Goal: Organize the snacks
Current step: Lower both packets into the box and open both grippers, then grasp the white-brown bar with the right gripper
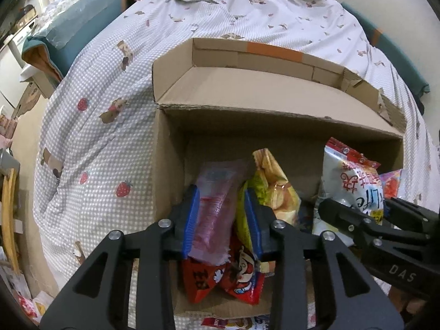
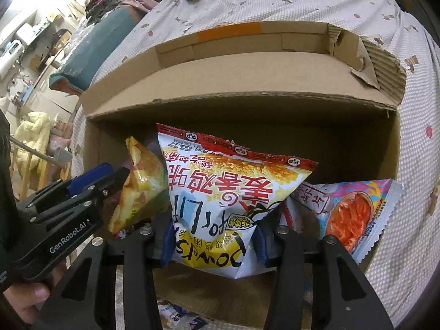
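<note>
Left wrist view: our left gripper pinches a pink translucent snack packet low inside the cardboard box, beside a yellow chip bag. Our right gripper squeezes a white popcorn bag at the box's middle. We judge both are being placed; next, let go and lift straight up, clear of the folded flap ahead.

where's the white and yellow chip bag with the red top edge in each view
Left wrist: white chip bag at right, inside the cardboard box, partly behind the right gripper.
Right wrist: centre, between that gripper's blue pads.
Shared landmark: orange tape on the box's far flap.
</note>
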`<control>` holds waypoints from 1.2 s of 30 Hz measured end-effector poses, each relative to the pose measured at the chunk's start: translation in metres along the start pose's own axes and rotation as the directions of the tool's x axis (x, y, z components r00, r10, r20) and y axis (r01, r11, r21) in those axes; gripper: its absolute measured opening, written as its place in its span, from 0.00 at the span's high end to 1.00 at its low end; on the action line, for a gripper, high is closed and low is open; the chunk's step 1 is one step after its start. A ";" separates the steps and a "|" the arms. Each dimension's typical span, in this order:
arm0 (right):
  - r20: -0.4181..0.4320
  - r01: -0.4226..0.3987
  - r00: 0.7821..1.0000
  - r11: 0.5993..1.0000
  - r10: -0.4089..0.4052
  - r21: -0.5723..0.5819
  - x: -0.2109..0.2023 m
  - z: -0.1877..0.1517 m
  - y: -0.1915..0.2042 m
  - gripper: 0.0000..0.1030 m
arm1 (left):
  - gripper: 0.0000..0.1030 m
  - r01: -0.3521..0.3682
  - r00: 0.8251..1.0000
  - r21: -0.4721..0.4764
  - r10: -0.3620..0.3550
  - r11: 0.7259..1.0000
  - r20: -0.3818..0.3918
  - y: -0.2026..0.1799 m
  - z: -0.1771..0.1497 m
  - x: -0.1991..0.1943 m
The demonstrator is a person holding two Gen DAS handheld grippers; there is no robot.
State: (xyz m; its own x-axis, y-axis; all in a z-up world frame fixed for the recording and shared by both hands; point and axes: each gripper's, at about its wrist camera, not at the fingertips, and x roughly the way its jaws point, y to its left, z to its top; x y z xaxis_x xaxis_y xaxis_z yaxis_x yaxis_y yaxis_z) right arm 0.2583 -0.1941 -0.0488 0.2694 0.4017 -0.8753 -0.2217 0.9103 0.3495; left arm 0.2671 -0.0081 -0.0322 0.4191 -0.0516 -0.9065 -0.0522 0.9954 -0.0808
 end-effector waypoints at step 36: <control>0.222 -0.024 0.975 0.999 0.031 -0.034 -0.124 -0.068 0.009 0.00 | 0.19 -0.003 0.983 -0.030 0.009 1.000 0.185 0.020 -0.092 -0.107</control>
State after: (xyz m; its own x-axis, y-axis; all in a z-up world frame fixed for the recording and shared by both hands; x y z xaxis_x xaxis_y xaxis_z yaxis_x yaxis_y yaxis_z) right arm 0.1595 -0.2427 0.0401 0.4637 0.4414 -0.7682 -0.2593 0.8967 0.3587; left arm 0.1380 0.0104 0.0252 0.5791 -0.0270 -0.8148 -0.0809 0.9926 -0.0903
